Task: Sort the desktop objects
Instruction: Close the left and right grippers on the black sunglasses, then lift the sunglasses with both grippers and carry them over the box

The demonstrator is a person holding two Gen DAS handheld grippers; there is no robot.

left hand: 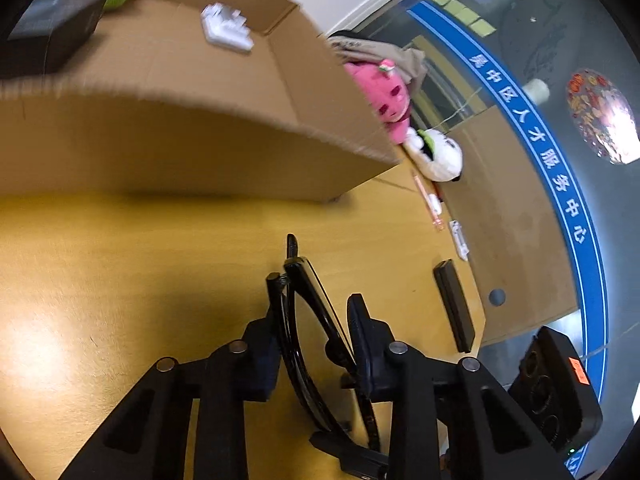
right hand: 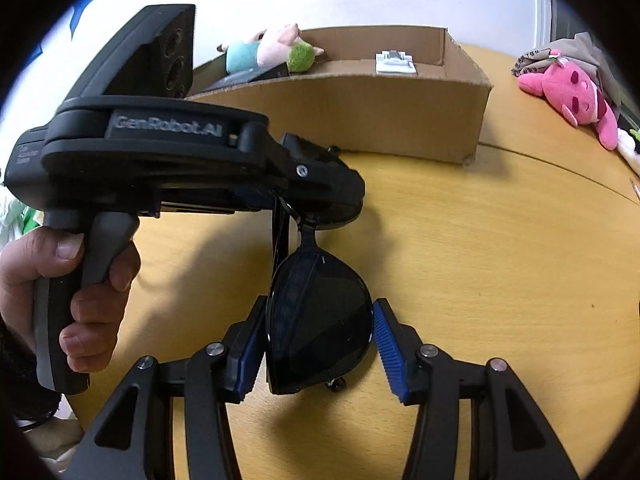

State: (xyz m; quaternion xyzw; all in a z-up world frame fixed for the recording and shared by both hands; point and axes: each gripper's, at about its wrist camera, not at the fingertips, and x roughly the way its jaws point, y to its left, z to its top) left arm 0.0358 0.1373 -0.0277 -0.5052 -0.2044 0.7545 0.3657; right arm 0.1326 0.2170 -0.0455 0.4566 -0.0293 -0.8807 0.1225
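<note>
Two grippers meeting on one pair of black sunglasses point(right hand: 320, 320) above the middle of the yellow wooden table point(right hand: 500, 280). Left gripper point(left hand: 316, 312) closed narrowly on the frame near the hinge, one folded temple poking forward past the fingertips point(left hand: 274, 280). Right gripper point(right hand: 320, 344) spread wider around a dark lens; left blue pad point(right hand: 250, 344) at the lens edge, right pad just apart from it, so a firm grip cannot be told. Sunglasses hanging lens-down from the left gripper, its far lens hidden behind the gripper body in the right wrist view.

Toward the far edge, an open cardboard box point(right hand: 360, 120) holding a white plastic piece point(right hand: 396, 62), a plush figure point(right hand: 272, 50) and a dark flat item, half hidden by the box wall. Near the right edge, a pink plush point(right hand: 572, 96), partly under beige cloth, and a white plush point(left hand: 440, 154). Blurred pens point(left hand: 430, 200) and a black bar point(left hand: 454, 304) along that edge.
</note>
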